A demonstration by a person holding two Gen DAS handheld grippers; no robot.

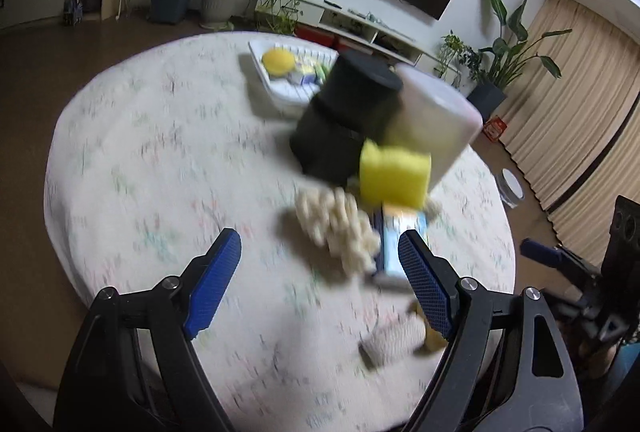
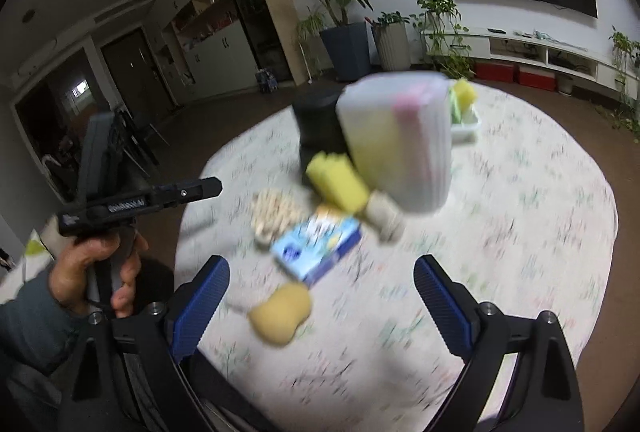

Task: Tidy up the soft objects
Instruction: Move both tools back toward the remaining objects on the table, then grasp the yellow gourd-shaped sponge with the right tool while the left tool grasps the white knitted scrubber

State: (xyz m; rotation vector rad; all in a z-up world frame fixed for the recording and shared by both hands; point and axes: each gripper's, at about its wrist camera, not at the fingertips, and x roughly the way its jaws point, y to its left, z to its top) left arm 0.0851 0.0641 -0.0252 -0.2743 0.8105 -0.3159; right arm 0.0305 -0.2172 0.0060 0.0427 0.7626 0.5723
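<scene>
Both views are motion-blurred. On the round table lie a bright yellow sponge [image 1: 394, 174] [image 2: 338, 182], a cream chenille pad [image 1: 338, 228] [image 2: 274, 214], a blue packet [image 1: 402, 242] [image 2: 318, 246] and a tan sponge [image 2: 282, 312], which shows at the lower right in the left wrist view [image 1: 430, 338], next to a grey-white knit piece [image 1: 394, 340]. A beige knit piece [image 2: 384, 218] lies by the yellow sponge. My left gripper [image 1: 320, 264] is open and empty above the table. My right gripper [image 2: 322, 288] is open and empty, near the tan sponge.
A black cylinder [image 1: 344, 120] [image 2: 320, 124] and a translucent container [image 1: 434, 120] [image 2: 400, 144] stand mid-table. A white basket [image 1: 276, 88] [image 2: 466, 126] at the far side holds a yellow round sponge [image 1: 278, 61] and other items. The table [image 1: 160, 152] has a floral cloth.
</scene>
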